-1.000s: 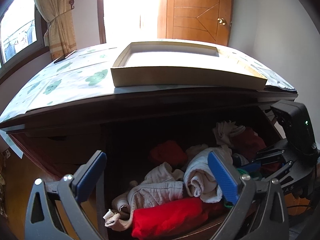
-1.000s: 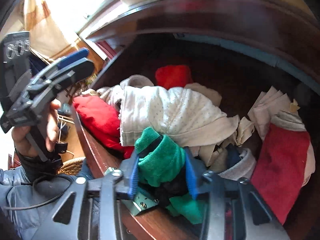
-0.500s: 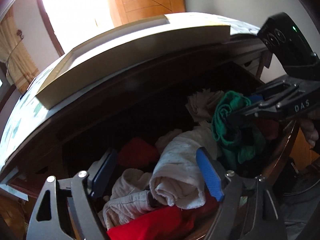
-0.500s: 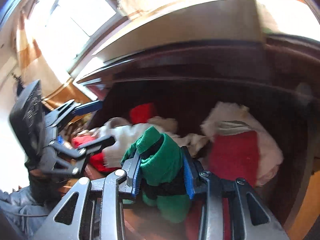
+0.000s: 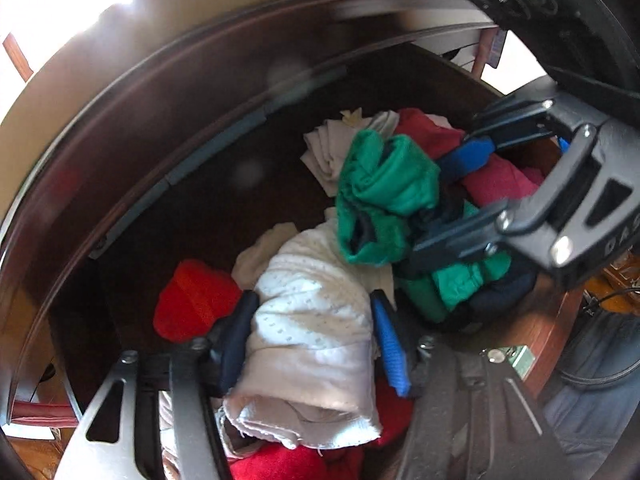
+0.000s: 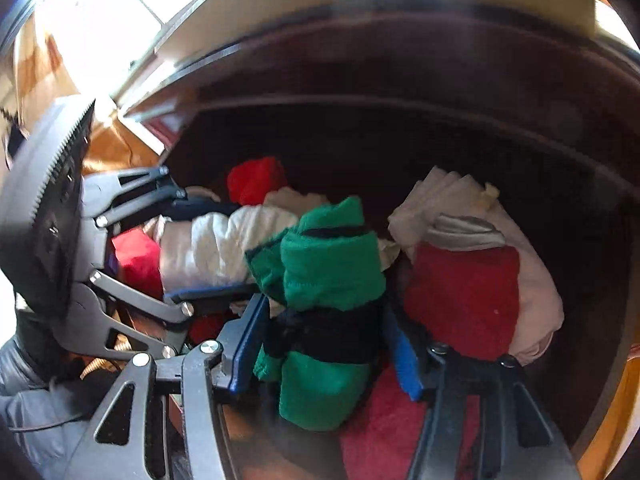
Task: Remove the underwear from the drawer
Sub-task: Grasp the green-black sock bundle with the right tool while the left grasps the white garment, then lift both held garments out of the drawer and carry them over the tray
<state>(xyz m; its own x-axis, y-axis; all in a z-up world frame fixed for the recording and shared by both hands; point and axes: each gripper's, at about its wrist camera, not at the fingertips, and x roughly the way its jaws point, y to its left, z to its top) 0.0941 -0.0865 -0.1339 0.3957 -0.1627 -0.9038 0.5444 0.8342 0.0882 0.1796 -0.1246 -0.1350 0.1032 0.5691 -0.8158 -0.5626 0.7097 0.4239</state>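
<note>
The open dark wooden drawer (image 5: 532, 344) is full of rolled underwear. My left gripper (image 5: 312, 340) points down into it. Its jaws are closing, and both pads press the sides of a white dotted roll (image 5: 312, 312). The right wrist view shows the same left gripper (image 6: 208, 248) on the white roll (image 6: 224, 240). My right gripper (image 6: 326, 348) straddles a green roll with a black band (image 6: 328, 264). Its jaws are opening and the pads stand just off the cloth. The right gripper (image 5: 460, 200) and the green roll (image 5: 384, 184) also show in the left wrist view.
A bright red roll (image 5: 192, 300) lies at the drawer's back left. Folded pale cloths (image 6: 448, 196) and dark red cloth (image 6: 460, 300) fill the right side. The desk top's dark edge (image 5: 160, 100) overhangs the drawer. A grey sleeve (image 6: 24, 400) is at lower left.
My left gripper came down and rolled over the white roll, and its jaws narrowed onto it. My right gripper's jaws, pinching the green roll before, have widened.
</note>
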